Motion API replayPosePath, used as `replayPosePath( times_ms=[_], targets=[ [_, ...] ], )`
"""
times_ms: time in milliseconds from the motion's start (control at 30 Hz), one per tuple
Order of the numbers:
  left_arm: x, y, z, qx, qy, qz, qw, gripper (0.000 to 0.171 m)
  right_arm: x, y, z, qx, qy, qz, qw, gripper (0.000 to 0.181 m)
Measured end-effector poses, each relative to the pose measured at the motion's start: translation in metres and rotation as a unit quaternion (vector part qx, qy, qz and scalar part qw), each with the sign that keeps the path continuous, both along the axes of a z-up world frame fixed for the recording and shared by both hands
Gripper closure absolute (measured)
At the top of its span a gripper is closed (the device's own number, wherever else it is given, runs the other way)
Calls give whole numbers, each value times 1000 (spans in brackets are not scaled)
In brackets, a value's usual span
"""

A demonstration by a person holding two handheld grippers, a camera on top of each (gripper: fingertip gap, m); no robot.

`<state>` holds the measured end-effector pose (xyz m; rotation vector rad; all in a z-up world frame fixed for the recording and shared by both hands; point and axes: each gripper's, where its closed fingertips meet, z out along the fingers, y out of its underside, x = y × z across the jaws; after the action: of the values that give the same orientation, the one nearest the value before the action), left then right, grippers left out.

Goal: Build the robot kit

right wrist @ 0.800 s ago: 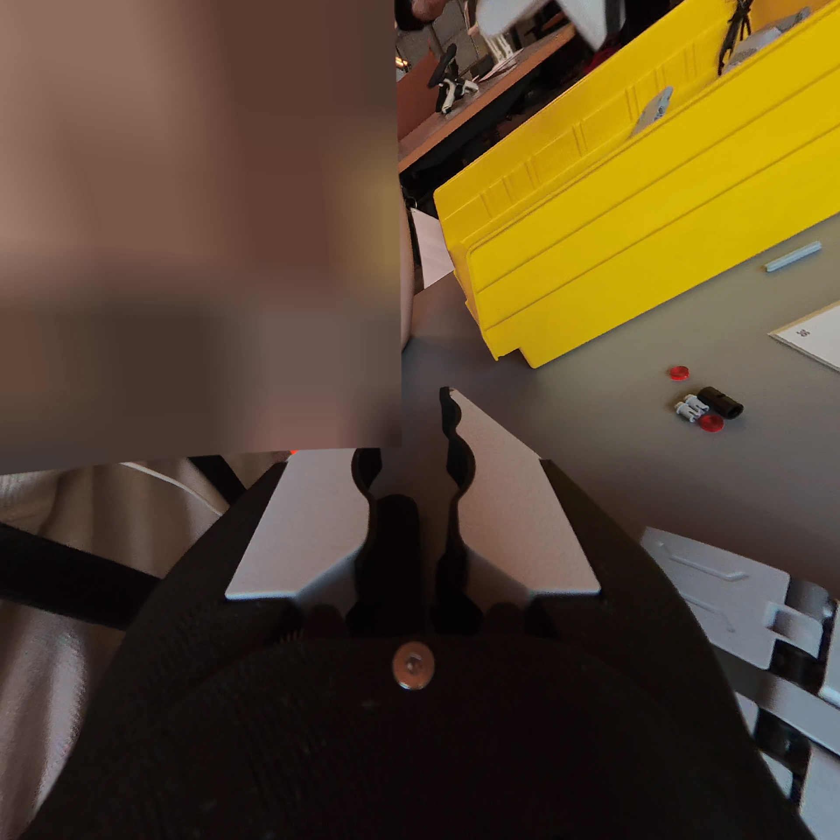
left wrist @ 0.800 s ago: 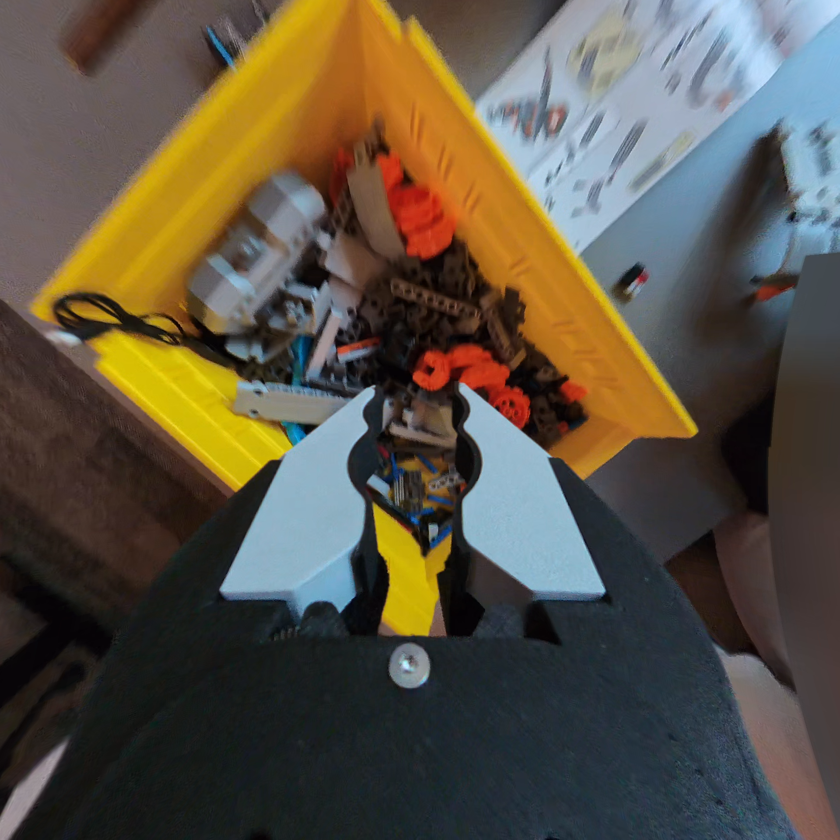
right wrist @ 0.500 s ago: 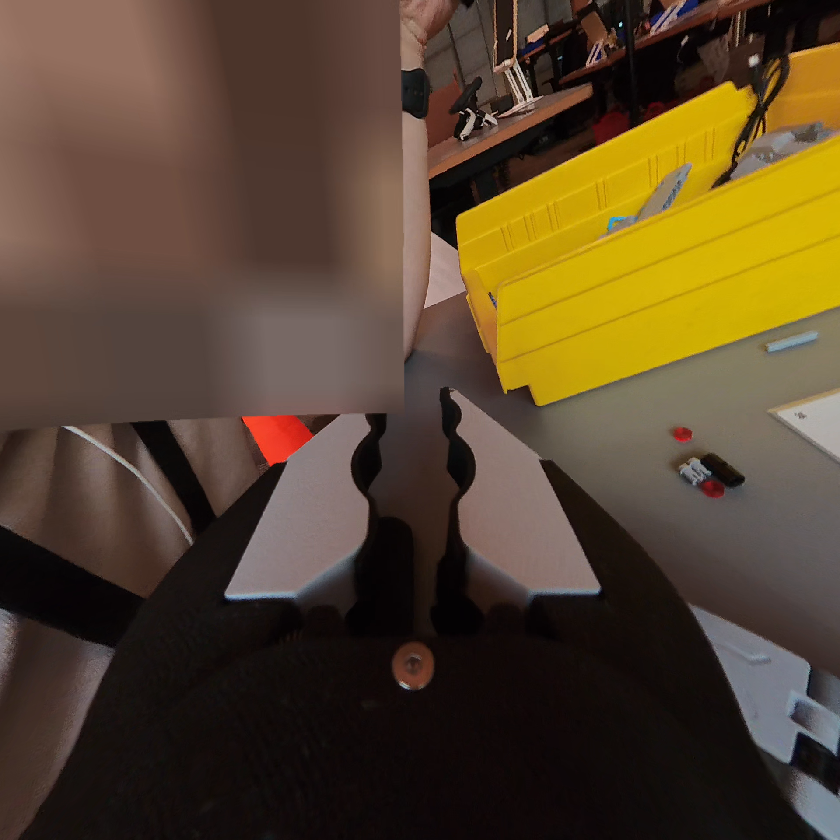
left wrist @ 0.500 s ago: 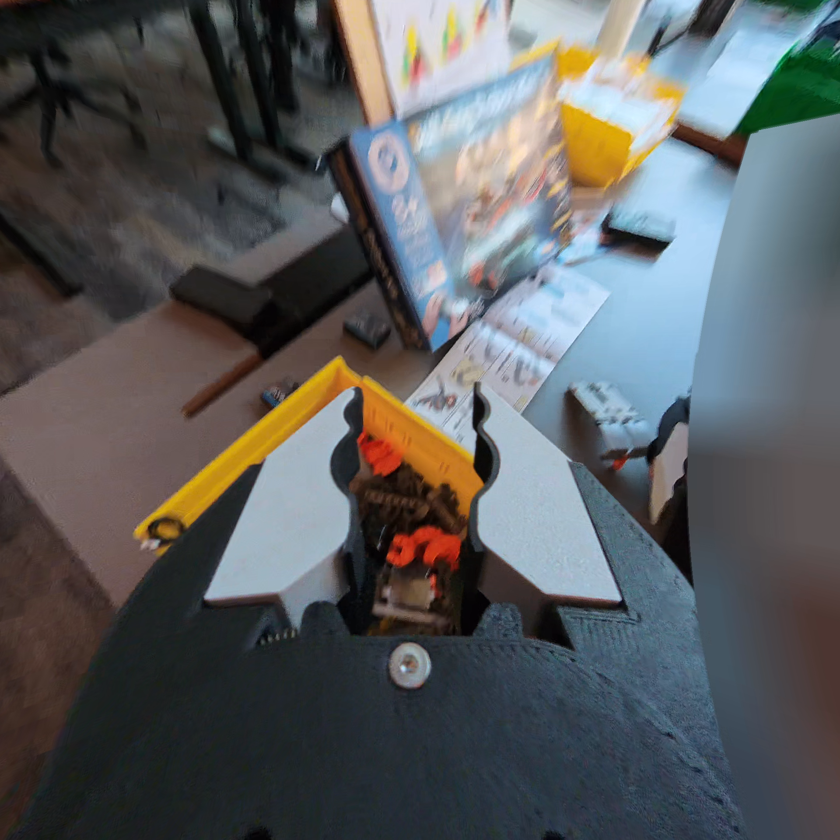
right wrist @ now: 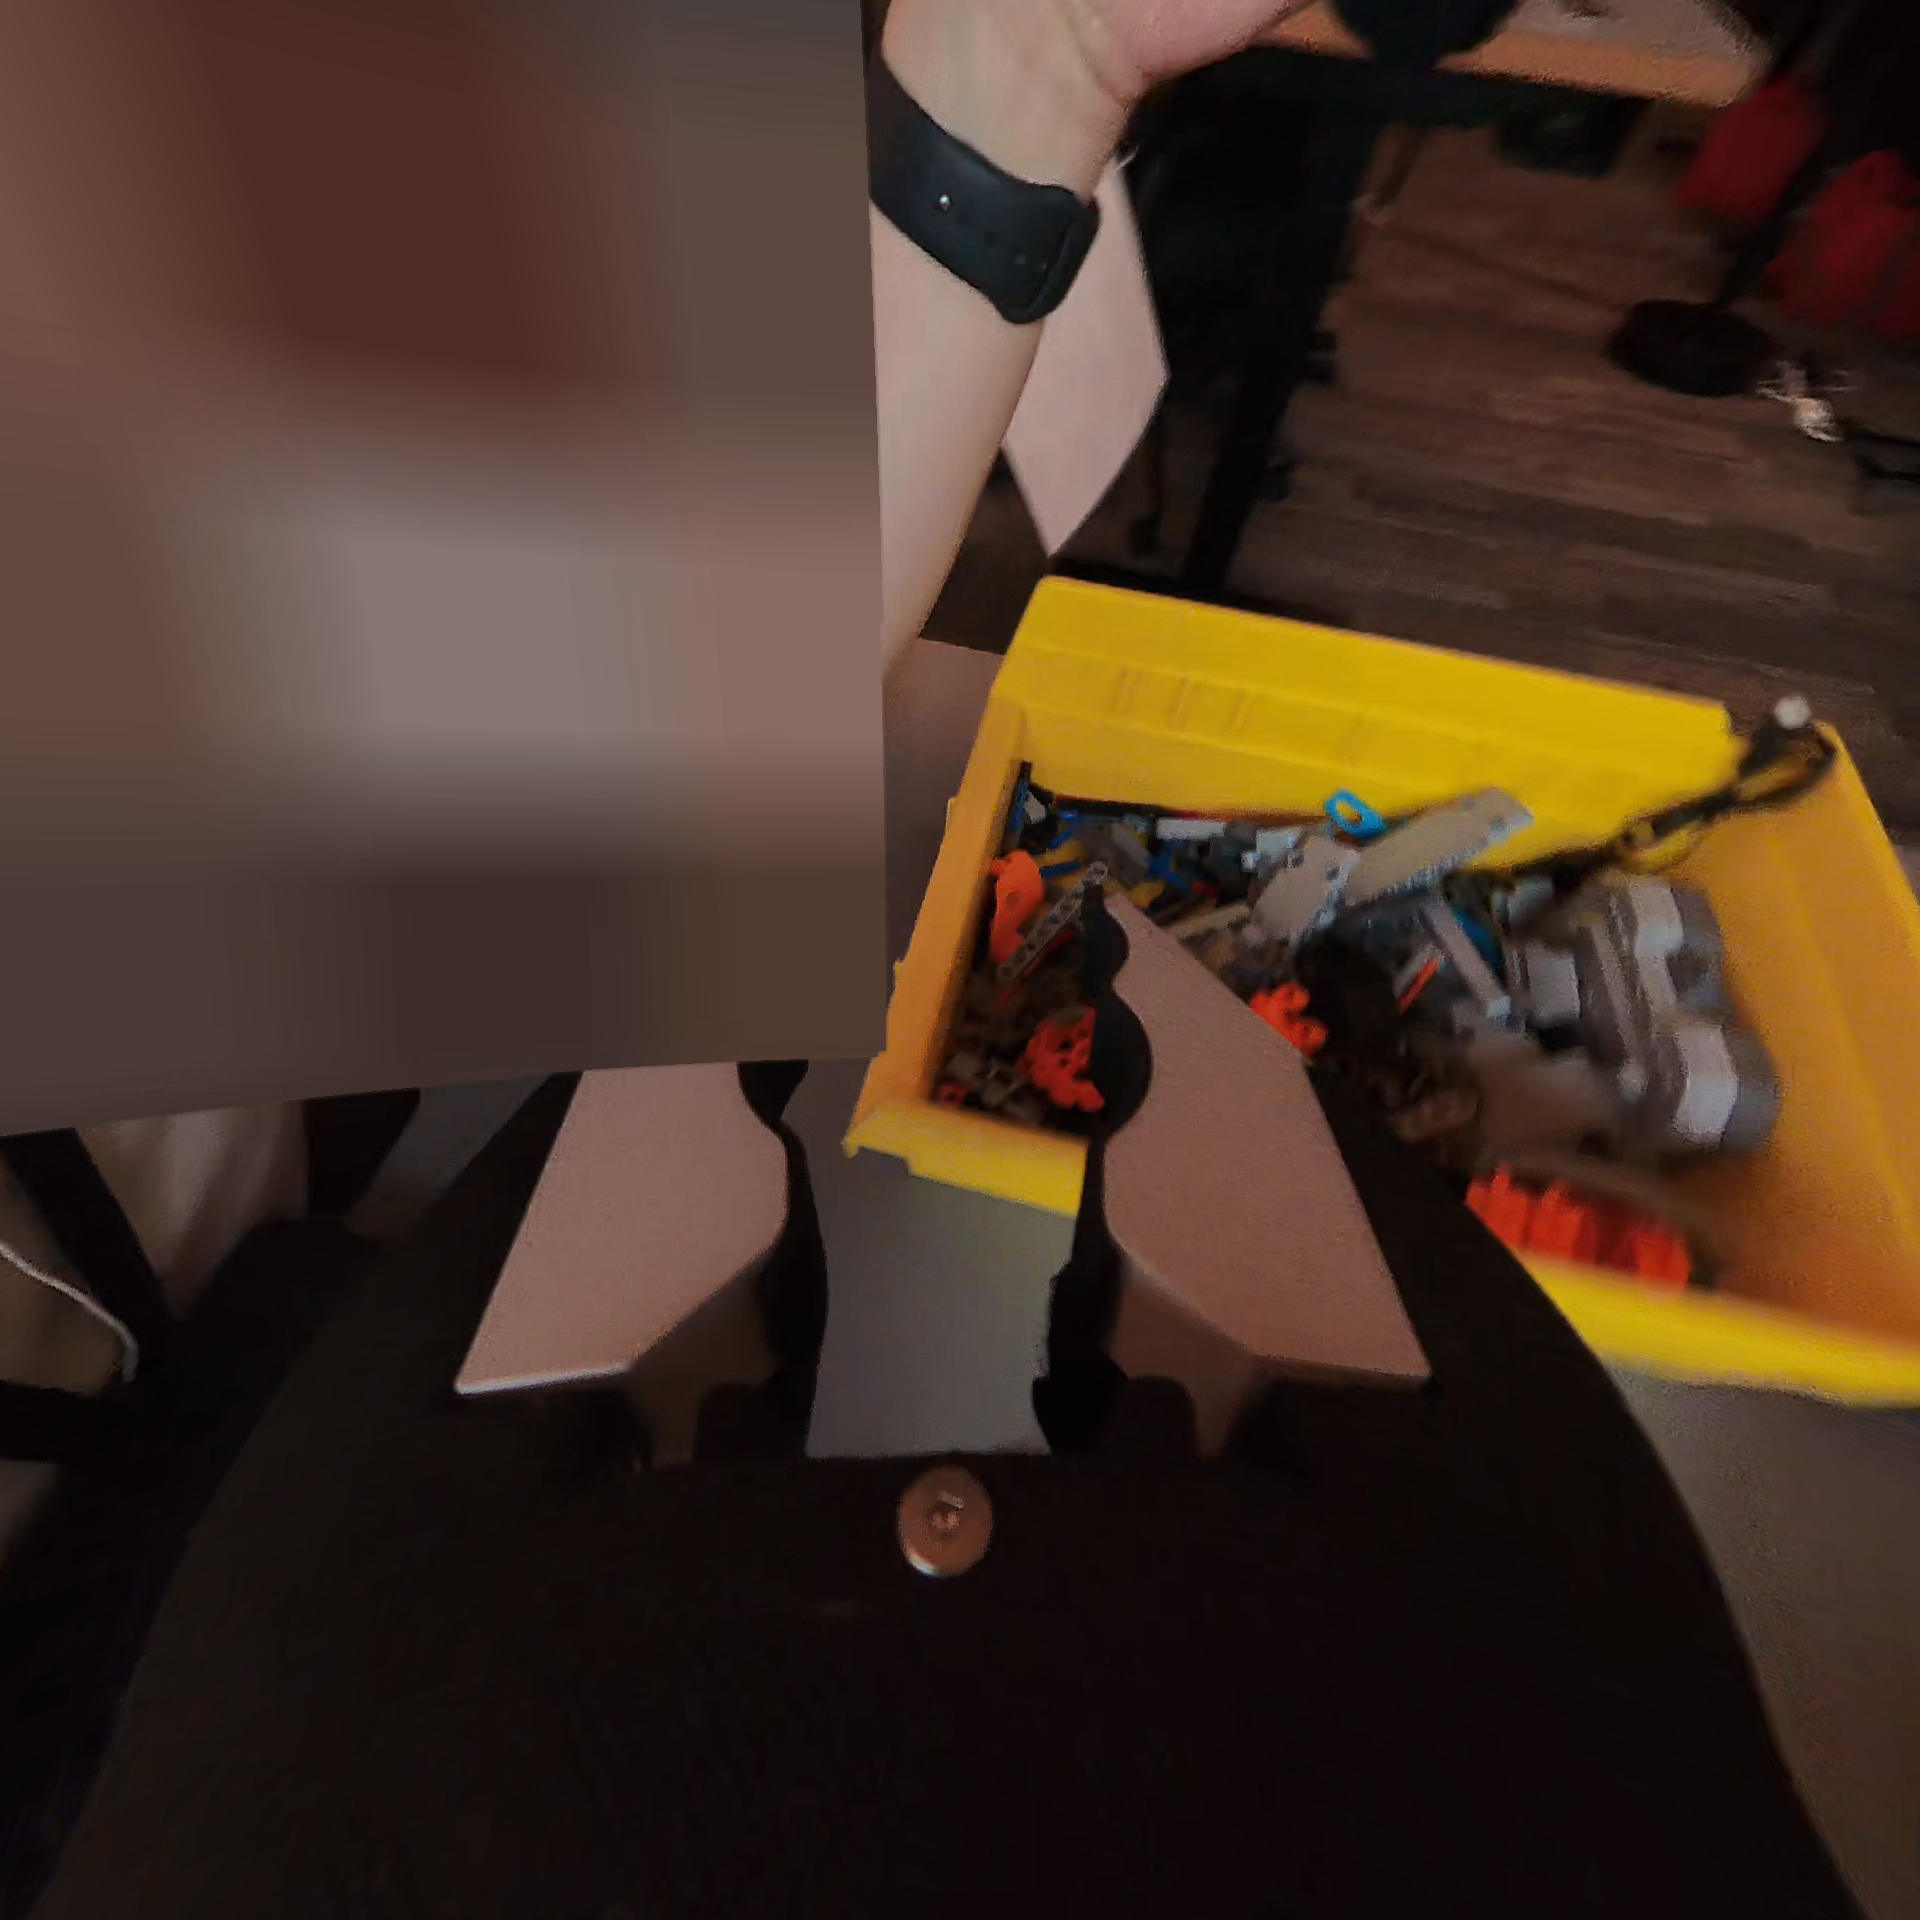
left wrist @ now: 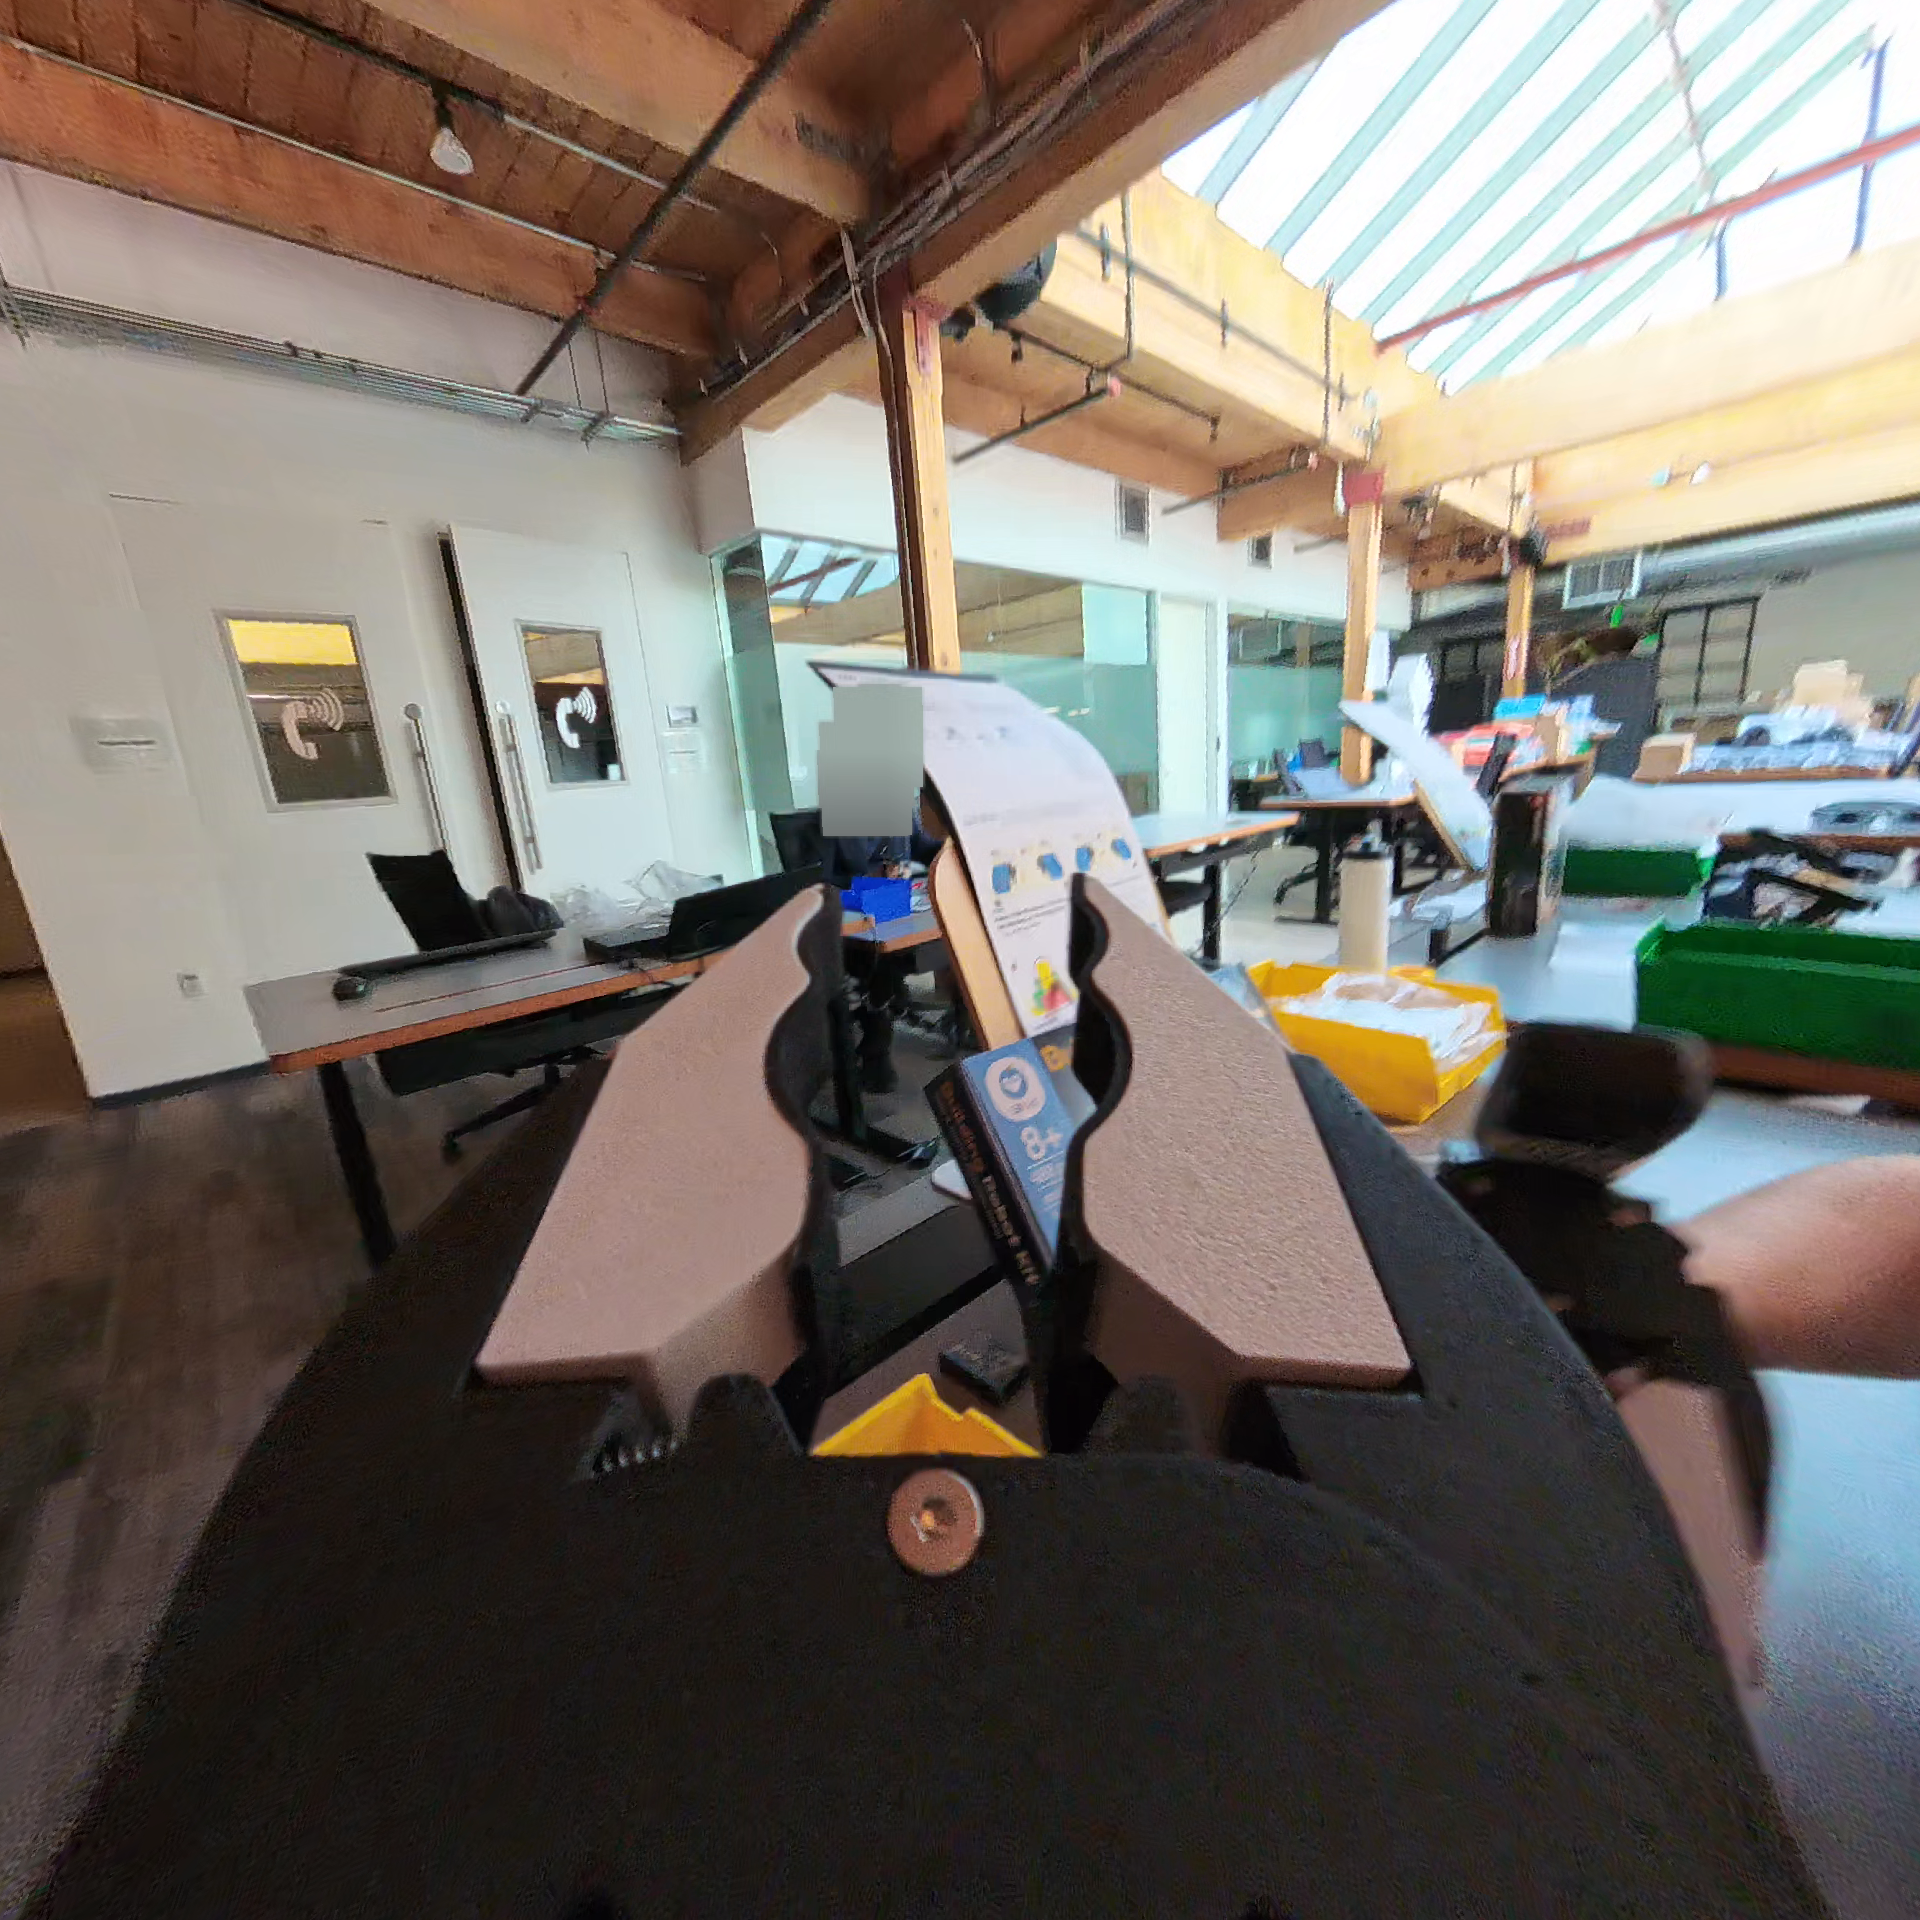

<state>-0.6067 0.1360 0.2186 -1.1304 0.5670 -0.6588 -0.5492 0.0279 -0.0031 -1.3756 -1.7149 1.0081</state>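
Note:
My left gripper [left wrist: 948, 894] is open and empty. It is raised and points level across the room. A blue printed box [left wrist: 1023, 1153] and one corner of a yellow bin [left wrist: 920, 1423] show through its gap. My right gripper [right wrist: 935, 997] is open and empty, and a blur patch hides its left fingertip. It hovers over the near left corner of the yellow bin [right wrist: 1351, 717]. The bin holds several small orange pieces [right wrist: 1060, 1049], dark and grey building parts, a grey motor block [right wrist: 1621, 997] and a black cable [right wrist: 1714, 800]. The right gripper also shows in the left wrist view [left wrist: 1590, 1143], held by a hand.
A forearm with a black wristband [right wrist: 977, 229] rises behind the bin. In the left wrist view a curled printed sheet [left wrist: 1039, 821] stands behind the box. A second yellow bin [left wrist: 1382, 1039] and a green bin [left wrist: 1777, 987] sit to the right. A desk [left wrist: 457, 997] is at left. There is about 25 cm between the tips of the two grippers.
My left gripper has tipped up from looking into the yellow bin to looking across the room. My right gripper has swung from the table beside the bin to above its contents. Both stay open.

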Motion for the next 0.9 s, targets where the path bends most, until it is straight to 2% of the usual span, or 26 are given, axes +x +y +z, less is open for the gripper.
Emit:
replayPosePath(
  times_ms=[33,100,167,300,367,533,567,667,800,833,900],
  targets=[
    [-5,-6,6,-4,-18,-8,1000,122,-14,5,-3,18,-30,29,999,135],
    [-15,-19,12,-33,-42,-30,998,107,-39,18,-27,70,-109,86,988,134],
    [-28,-33,19,-34,-58,-34,997,113,-58,30,-60,96,-179,127,971,132],
    [-81,-29,28,-32,-99,60,993,122,-79,36,-104,85,-261,177,945,134],
    [-98,-29,31,-23,-109,73,991,125,-90,32,-105,70,-258,192,944,136],
    [-114,-45,47,19,-133,51,990,132,-103,15,-116,8,-283,219,934,140],
    [-116,-48,50,29,-137,53,989,133,-105,12,-120,4,-289,224,931,147],
    [-117,-52,54,44,-128,62,989,135,-103,15,-137,47,-320,245,914,141],
    [-114,-59,56,54,-117,56,990,136,-103,15,-153,65,-337,256,904,140],
    [-112,-61,57,58,-116,51,990,137,-101,15,-156,66,-345,259,900,141],
    [-109,-64,58,67,-111,47,990,138,-106,26,-155,84,-337,232,909,166]
  ],
)
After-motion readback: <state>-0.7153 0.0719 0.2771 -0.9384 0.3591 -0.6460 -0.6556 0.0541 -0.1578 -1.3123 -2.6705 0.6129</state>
